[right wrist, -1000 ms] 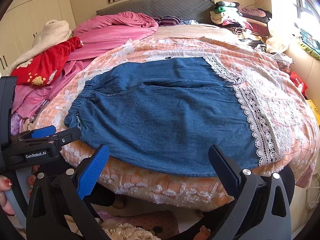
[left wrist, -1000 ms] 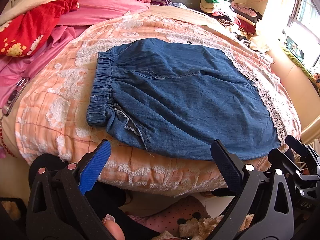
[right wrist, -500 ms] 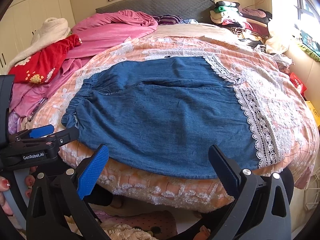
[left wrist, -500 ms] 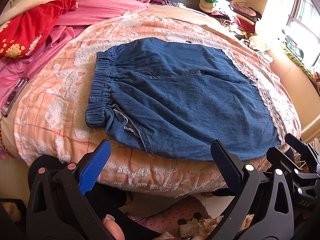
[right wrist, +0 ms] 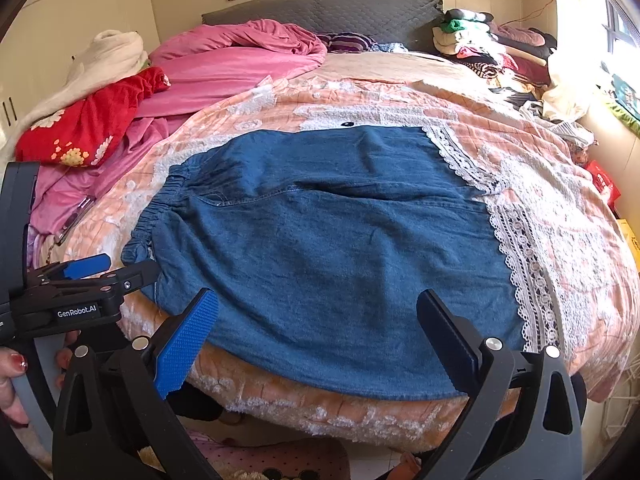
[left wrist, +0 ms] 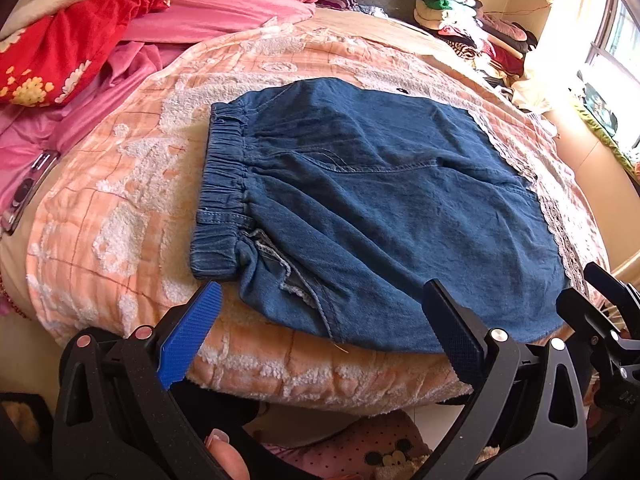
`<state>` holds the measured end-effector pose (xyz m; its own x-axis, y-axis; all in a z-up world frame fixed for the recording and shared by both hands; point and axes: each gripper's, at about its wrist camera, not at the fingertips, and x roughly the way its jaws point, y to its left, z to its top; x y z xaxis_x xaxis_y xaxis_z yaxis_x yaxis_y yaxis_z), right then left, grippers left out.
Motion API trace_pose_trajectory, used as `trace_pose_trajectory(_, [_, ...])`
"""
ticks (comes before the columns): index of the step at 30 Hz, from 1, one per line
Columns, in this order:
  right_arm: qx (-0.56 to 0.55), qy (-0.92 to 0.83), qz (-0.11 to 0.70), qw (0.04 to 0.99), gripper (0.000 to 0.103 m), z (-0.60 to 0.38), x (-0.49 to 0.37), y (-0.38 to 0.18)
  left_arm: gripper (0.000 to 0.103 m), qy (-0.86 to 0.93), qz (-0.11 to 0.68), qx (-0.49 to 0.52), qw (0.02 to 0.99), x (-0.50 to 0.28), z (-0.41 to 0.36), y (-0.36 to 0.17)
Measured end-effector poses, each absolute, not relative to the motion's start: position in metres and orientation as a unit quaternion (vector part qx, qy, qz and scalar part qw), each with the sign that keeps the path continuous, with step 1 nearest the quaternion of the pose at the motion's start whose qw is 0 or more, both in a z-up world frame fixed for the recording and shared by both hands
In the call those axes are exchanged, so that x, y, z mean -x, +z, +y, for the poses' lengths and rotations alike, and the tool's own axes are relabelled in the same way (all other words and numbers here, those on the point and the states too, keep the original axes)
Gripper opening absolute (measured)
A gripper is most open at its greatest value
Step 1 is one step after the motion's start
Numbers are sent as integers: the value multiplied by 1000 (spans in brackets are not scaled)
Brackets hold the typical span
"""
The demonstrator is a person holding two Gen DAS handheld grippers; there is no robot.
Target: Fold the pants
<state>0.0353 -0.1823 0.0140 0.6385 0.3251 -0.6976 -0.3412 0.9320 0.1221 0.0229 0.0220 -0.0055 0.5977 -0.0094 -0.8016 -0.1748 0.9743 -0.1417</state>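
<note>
Both grippers (fingers wide, holding nothing) have edged closer to the denim pants (left wrist: 380, 216)

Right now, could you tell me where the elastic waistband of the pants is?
In the left wrist view, the waistband lies left of centre on the peach quilt, just beyond the open left gripper.

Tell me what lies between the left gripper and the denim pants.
Only bare bedspread: in the left wrist view, the open left gripper hangs off the bed's near edge, and a strip of peach fleece separates it from the denim pants.
</note>
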Motion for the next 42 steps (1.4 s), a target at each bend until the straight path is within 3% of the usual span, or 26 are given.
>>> trace_pose_trajectory(24, [41,289,380,878,99,-107,-205,29,94,103,447,128,879,-138,150,-15])
trace_pose_trajectory(32, [115,298,393,862,99,-82,-275,14,94,56,465,148,871,-188,173,-38])
trace_pose_trajectory(36, [142,315,399,849,99,-68,-303,2,80,42,472,143,869,-205,172,-51])
trace_pose_trajectory(38, [152,326,405,840,99,-59,-314,-4,59,36,473,140,869,-213,171,-56])
trace_pose_trajectory(40, [165,334,407,834,99,-49,-323,-10,51,35,470,138,871,-217,171,-58])
trace_pose_trajectory(42, [185,346,405,826,99,-40,-330,-16,34,26,462,146,874,-216,174,-54])
